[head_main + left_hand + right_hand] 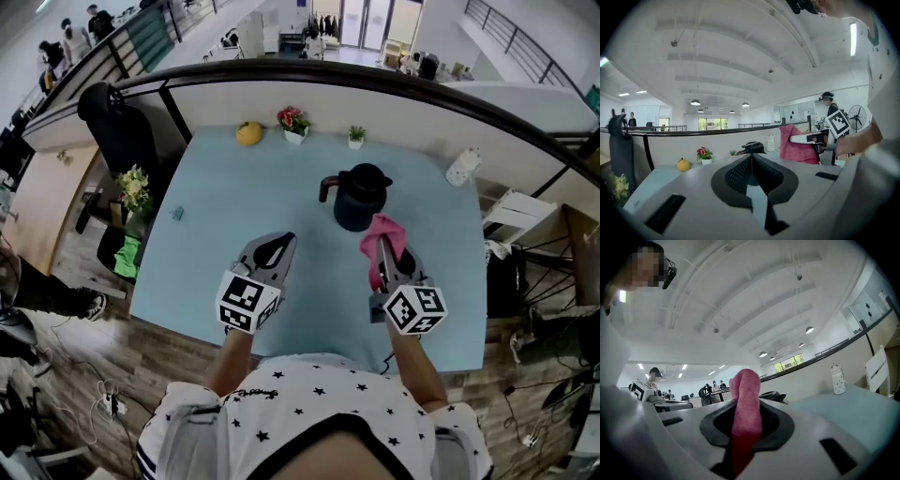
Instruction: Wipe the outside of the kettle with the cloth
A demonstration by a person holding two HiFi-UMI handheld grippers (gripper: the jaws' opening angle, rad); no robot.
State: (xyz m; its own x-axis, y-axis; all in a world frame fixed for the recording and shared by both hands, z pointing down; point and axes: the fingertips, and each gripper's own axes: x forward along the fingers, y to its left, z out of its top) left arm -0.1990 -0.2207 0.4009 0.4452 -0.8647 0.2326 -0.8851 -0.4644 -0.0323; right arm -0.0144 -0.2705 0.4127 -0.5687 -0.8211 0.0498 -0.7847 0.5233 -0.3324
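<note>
My right gripper [382,246] has its fingers pinching the pink cloth [384,234]. In the right gripper view the fabric runs up the slot between them and bulges past the tips in a rounded fold. The black kettle [359,197] stands upright on the pale blue tabletop [234,216], at about 11 o'clock from that gripper. Its handle is turned toward 9 o'clock and its spout toward 3 o'clock. From the head view the cloth's far edge overlaps the kettle's lower side at about 4 o'clock; I cannot tell whether the two touch. The left gripper view shows the cloth raised off the tabletop, on the 3 o'clock side of the kettle.

My left gripper [284,242] hovers over the tabletop with its fingers pressed together at the tips and nothing between them. The kettle sits at about 2 o'clock from it, and its own view looks over the fingertips straight at the kettle's lid. The two grippers are side by side and apart from each other.

Along the tabletop's 12 o'clock edge I see a yellow-orange fruit [248,133], a white pot of red flowers [294,122] and a small green plant [356,137]. A white bottle [462,167] stands toward the 2 o'clock corner. A small teal object [177,214] lies near the 9 o'clock edge. A black office chair [117,131] stands off the 10 o'clock corner.
</note>
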